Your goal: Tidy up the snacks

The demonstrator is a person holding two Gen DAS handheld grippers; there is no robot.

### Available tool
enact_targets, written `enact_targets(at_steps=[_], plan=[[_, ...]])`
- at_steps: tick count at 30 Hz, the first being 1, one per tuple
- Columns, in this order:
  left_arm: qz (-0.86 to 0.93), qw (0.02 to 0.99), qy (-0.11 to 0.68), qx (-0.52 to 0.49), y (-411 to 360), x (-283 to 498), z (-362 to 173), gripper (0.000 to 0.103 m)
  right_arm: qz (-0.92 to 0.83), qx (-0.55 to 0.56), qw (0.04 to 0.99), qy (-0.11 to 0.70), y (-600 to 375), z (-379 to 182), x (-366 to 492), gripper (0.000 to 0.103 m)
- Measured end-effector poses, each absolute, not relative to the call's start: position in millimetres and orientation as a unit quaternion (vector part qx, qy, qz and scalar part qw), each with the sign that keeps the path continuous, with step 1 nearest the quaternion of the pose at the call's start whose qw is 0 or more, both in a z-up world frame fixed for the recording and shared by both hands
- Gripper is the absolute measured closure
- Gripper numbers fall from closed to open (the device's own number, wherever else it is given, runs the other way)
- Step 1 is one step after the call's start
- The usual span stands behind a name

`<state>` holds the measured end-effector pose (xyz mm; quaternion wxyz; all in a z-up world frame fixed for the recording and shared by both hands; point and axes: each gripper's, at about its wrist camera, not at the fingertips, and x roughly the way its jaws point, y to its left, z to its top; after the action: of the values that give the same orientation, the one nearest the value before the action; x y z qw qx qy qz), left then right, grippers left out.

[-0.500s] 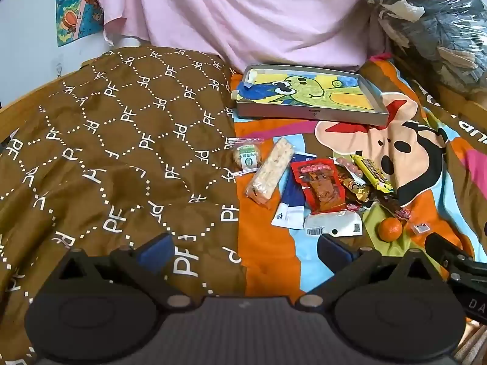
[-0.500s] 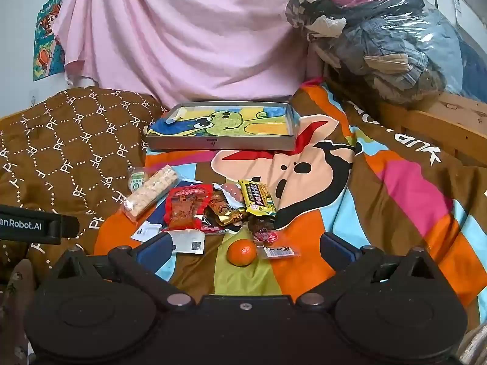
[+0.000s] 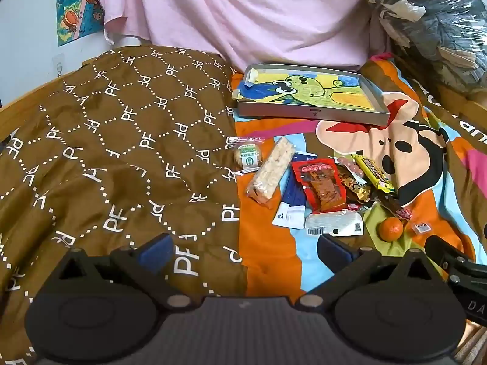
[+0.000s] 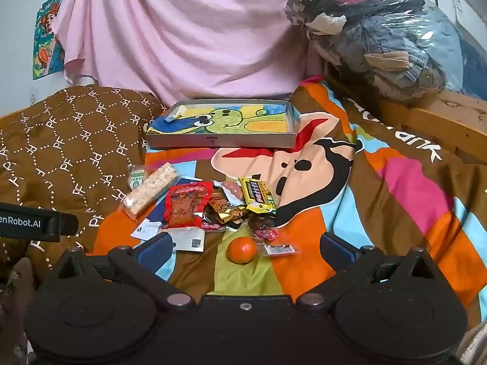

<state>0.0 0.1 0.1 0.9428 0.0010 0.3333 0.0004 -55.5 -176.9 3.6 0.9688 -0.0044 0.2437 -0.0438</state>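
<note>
Pale nougat bar [image 4: 150, 189] lying diagonally, far end toward tray [image 4: 219, 143], both grippers [image 3: 243, 251] [image 4: 243, 251] spread wide, empty

Bright, even daylight; fisheye-warped edges.

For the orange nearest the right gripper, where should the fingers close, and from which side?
Grip the orange across its middle, coming from the near side, slightly above. It is round, lies apart from the pile, and already sits between the open right gripper's fingers.
</note>
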Motion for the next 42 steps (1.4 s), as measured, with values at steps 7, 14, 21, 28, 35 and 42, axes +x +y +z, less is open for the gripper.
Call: enact_targets(at_steps=[7,14,21,28,35,42], plan=[[0.0,0.943,0.333,0.0,0.5,-2.2,-1.1,0.0,-0.045,-0.005,0.968,0.247,-177.0,8.7,-53.2,0.001],[-0.001,0.943,0.334,0.0,2.2,-1.5,-2.0,0.0,-0.045,-0.005,0.968,0.247,-176.7,8.8,-53.2,0.001],[-0.001,0.942,0.334,-0.001,2.1,-1.3,-1.7,0.0,-0.045,-0.005,0.968,0.247,-176.7,9.1,-53.3,0.001],[-0.001,0.942,0.335,-0.001,2.0,-1.2,-1.5,0.0,-0.045,-0.005,0.968,0.248,-176.7,8.7,-53.3,0.001],[0.0,0.942,0.335,-0.001,2.0,-1.1,-1.5,0.0,-0.045,-0.006,0.968,0.248,-176.7,8.4,-53.2,0.001],[0.0,0.942,0.335,-0.002,2.1,-1.1,-1.5,0.0,-0.045,-0.006,0.968,0.248,-176.5,7.3,-53.2,0.001]])
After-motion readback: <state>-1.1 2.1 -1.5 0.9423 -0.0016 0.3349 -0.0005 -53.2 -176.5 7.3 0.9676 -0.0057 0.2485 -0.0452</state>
